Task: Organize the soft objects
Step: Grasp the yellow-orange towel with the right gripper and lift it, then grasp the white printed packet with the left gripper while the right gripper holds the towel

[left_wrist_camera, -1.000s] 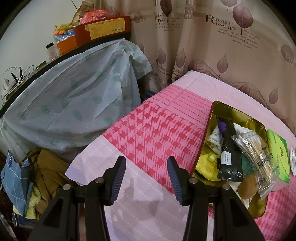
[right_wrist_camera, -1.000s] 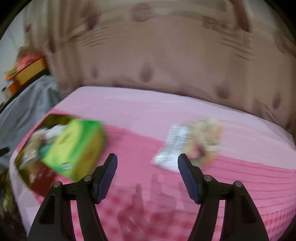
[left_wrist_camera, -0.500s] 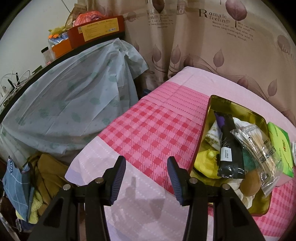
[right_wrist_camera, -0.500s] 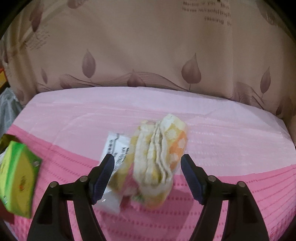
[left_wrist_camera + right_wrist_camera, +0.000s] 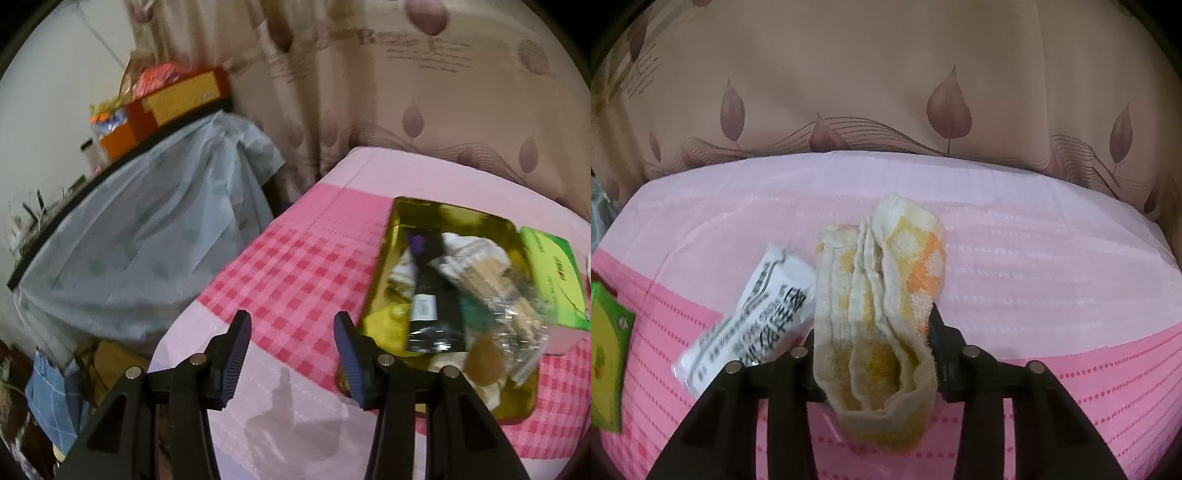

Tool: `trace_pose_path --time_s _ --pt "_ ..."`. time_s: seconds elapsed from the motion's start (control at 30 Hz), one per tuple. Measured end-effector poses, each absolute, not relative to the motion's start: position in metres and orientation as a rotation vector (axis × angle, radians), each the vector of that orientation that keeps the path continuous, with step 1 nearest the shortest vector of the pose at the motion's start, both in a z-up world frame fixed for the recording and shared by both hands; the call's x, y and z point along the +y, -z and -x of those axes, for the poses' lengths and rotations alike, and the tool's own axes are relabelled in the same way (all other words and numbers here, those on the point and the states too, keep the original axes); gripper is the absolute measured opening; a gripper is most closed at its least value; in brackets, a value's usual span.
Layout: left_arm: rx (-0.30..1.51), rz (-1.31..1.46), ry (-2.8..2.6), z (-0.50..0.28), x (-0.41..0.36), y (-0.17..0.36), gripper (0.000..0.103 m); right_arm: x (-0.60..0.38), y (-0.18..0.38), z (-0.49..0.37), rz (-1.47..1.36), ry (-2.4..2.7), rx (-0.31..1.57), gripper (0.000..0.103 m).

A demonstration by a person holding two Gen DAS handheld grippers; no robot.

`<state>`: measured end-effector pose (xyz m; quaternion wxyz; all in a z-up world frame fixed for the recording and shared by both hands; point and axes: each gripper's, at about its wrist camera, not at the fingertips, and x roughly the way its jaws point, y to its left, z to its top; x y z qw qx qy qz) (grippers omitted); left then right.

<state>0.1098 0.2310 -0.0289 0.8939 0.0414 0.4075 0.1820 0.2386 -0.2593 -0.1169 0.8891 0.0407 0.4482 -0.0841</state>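
A folded yellow, orange and white towel (image 5: 882, 306) lies on the pink bedspread (image 5: 1034, 258). My right gripper (image 5: 873, 343) is closing on it: the towel's near end is pinched between the fingers and bulges over them. A white printed packet (image 5: 753, 325) rests just left of the towel, touching it. In the left wrist view a gold tray (image 5: 443, 206) holds a black tube (image 5: 428, 291), a clear bag of swabs (image 5: 517, 310) and other small items. My left gripper (image 5: 291, 354) hovers open over the bedspread, left of the tray's near corner, with nothing between its fingers.
A green box (image 5: 554, 280) lies against the tray's right side and shows at the left edge (image 5: 605, 350) of the right wrist view. A leaf-print curtain (image 5: 406, 92) backs the bed. Left of the bed stands furniture under a pale blue cover (image 5: 140, 240), with clothes (image 5: 51, 398) on the floor.
My right gripper swung right from the green box, came down over the towel and closed its fingers around it. The left gripper drifted slightly and stayed open.
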Motion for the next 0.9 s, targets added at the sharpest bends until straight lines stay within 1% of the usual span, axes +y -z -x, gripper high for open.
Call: trace_pose_path --time_s 0.17,0.5,0.8,0.9 --pt "0.824 -0.107 -0.254 -0.109 0.186 0.018 0.048 -0.265 0.115 -0.218 -0.079 0.164 0.932 0.034" --pt "0.785 -0.203 0.055 -0.12 0.051 0.004 0.048 -0.304 0.103 -0.146 -0.074 0.185 0.94 0.034" --pt "0.832 -0.265 0.298 -0.148 -0.053 0.015 0.049 -0.353 0.099 -0.093 -0.104 0.287 0.942 0.034" --pt "0.849 -0.293 0.354 -0.165 -0.076 0.02 0.051 -0.373 0.098 -0.079 -0.143 0.324 0.937 0.034"
